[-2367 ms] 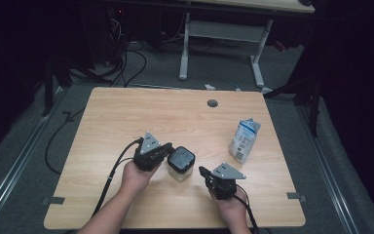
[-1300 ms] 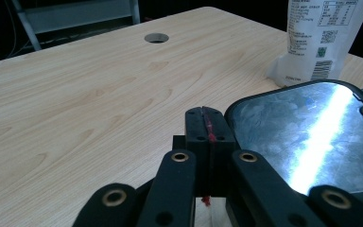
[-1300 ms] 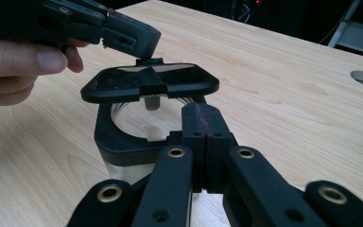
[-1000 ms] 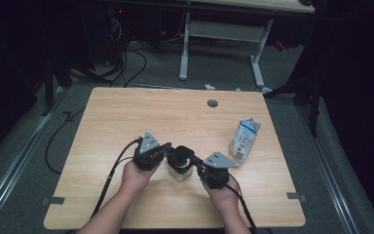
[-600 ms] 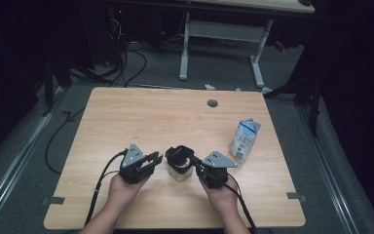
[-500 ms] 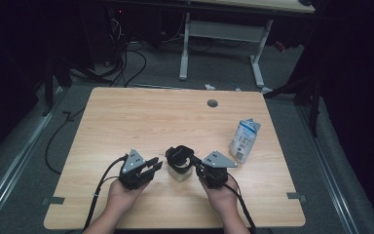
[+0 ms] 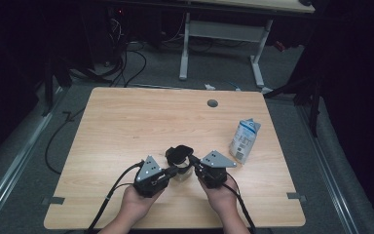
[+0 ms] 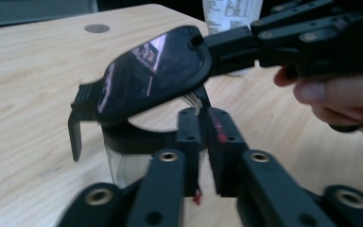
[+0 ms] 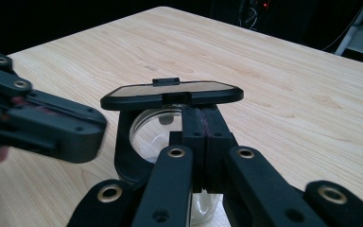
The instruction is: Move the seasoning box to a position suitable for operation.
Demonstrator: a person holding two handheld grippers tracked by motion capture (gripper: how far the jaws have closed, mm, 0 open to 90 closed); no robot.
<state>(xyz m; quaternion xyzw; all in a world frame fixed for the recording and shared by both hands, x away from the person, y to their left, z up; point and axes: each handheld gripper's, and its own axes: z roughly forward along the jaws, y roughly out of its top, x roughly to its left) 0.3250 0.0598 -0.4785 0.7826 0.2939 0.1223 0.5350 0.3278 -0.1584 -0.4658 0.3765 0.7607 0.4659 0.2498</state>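
The small clear container (image 7: 179, 170) sits near the front edge of the wooden table (image 7: 126, 122), between the two hands, and most of it is hard to see from above: its glass body is largely covered by the raised black lid (image 7: 179, 153) and by the gripper tips crowding in on both sides. In the left gripper view the lid (image 8: 156, 75) tilts up over the dark rim of the container (image 8: 137, 142), and its glossy underside throws back a blurred reflection I cannot read. The right gripper (image 7: 195, 165) has its jaws pressed fully together; in the right gripper view they meet just under the lid (image 9: 172, 94) at its hinge side, seemingly pinching the edge, though the contact itself is hidden behind the jaws. The left gripper (image 7: 171, 171) has just been closing and now stands shut, or very nearly so, right against the container's side, and whether anything is nipped between its tips I cannot tell. A white carton (image 7: 245, 140) stands upright to the right, well apart from the hands; its print is too small to read. A round grommet hole (image 7: 212, 103) sits near the table's far edge. Both forearms are cut off at the bottom. The room around is dim, with grey floor, loose cables (image 7: 126, 63) and the legs of another table (image 7: 219, 44) beyond.
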